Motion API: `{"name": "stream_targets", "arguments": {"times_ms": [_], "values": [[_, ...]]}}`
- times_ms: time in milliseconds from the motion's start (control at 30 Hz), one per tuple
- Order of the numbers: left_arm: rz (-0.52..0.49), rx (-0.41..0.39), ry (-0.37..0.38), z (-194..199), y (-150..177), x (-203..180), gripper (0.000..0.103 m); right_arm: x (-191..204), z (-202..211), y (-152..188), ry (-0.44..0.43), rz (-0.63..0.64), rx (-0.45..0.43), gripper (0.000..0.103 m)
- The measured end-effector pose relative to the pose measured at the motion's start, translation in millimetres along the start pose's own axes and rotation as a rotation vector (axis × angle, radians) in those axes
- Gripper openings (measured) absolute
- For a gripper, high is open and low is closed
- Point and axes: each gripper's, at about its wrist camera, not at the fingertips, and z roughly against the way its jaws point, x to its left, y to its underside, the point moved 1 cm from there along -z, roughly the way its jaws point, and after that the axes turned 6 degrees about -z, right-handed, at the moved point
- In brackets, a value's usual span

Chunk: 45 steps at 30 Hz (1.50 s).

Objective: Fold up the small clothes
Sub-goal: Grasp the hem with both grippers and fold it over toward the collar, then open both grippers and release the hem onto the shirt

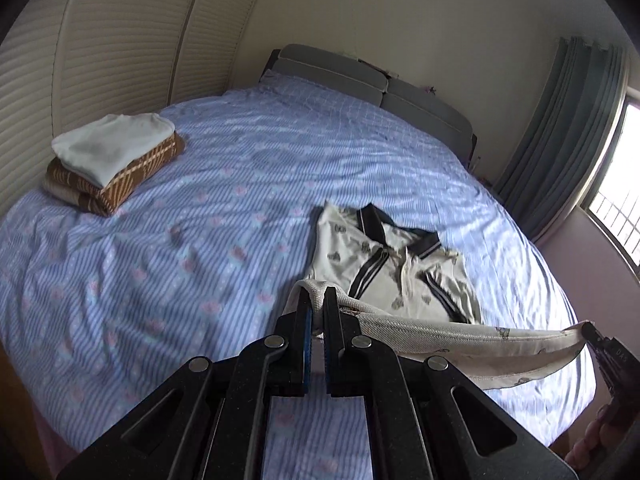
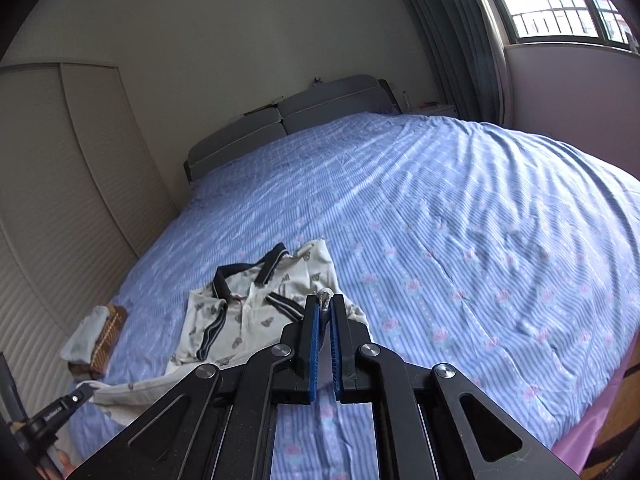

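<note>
A cream polo shirt (image 1: 394, 264) with a dark collar and small printed motifs lies collar-up on the bed (image 1: 224, 184), which is covered by a blue striped sheet. Its near hem is lifted off the sheet and stretched between both tools — the left gripper (image 1: 319, 300) has its jaws clamped on one corner of the hem, the right gripper (image 2: 325, 304) has its jaws pinched on the other corner. The raised edge sags slightly between them. Well apart, toward the louvred wardrobe (image 1: 100, 40), sits a folded stack (image 1: 114, 156): white garment on a brown patterned one.
</note>
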Motion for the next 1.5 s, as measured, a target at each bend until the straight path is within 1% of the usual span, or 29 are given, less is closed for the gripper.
{"name": "stream_targets", "arguments": {"times_ms": [67,167,300,500,633,767,933,1033,1100,1167,1200,1233,1267,1300,1333,1367,1433,1500], "values": [[0.013,-0.014,0.005,-21,-21,-1,0.007,7,-22,-11,0.0,0.001,-0.005,0.006],[0.022,-0.01,0.01,-60,-46,-3,0.007,12,-62,-27,0.01,0.0,0.001,0.006],[0.012,-0.001,0.007,-114,-71,-6,0.007,12,-120,-45,0.037,-0.013,0.031,0.006],[0.027,0.05,-0.001,-195,-90,1,0.007,4,-206,-50,0.078,-0.039,0.103,0.006],[0.01,0.074,-0.016,-235,-96,4,0.007,3,-245,-49,0.096,-0.04,0.126,0.006],[0.018,0.104,-0.026,-265,-96,10,0.007,6,-273,-48,0.105,-0.022,0.137,0.006],[0.022,0.122,-0.035,-289,-96,13,0.007,6,-302,-49,0.116,-0.02,0.161,0.006],[0.018,0.149,-0.04,-303,-96,13,0.007,2,-317,-46,0.132,-0.033,0.19,0.006],[0.018,0.178,-0.04,-311,-95,14,0.007,0,-327,-43,0.134,-0.039,0.224,0.006],[0.017,0.178,-0.035,-310,-95,14,0.008,-1,-333,-40,0.131,-0.034,0.258,0.007],[0.01,0.177,-0.026,-308,-95,12,0.009,-1,-333,-40,0.134,-0.029,0.259,0.008],[0.003,0.17,-0.013,-303,-96,11,0.014,0,-329,-39,0.13,-0.023,0.258,0.011],[-0.004,0.158,-0.003,-297,-97,9,0.023,2,-324,-40,0.123,-0.015,0.25,0.022],[-0.016,0.149,0.004,-291,-97,7,0.029,5,-318,-39,0.122,-0.004,0.233,0.039],[-0.028,0.141,0.009,-284,-96,5,0.038,7,-310,-39,0.127,0.008,0.211,0.047],[-0.04,0.135,0.008,-276,-94,3,0.04,10,-301,-39,0.123,0.02,0.189,0.054],[-0.058,0.132,0.013,-264,-90,0,0.04,17,-286,-38,0.114,0.043,0.166,0.054],[-0.075,0.13,0.017,-253,-84,-3,0.04,24,-275,-34,0.088,0.053,0.169,0.054]]}}
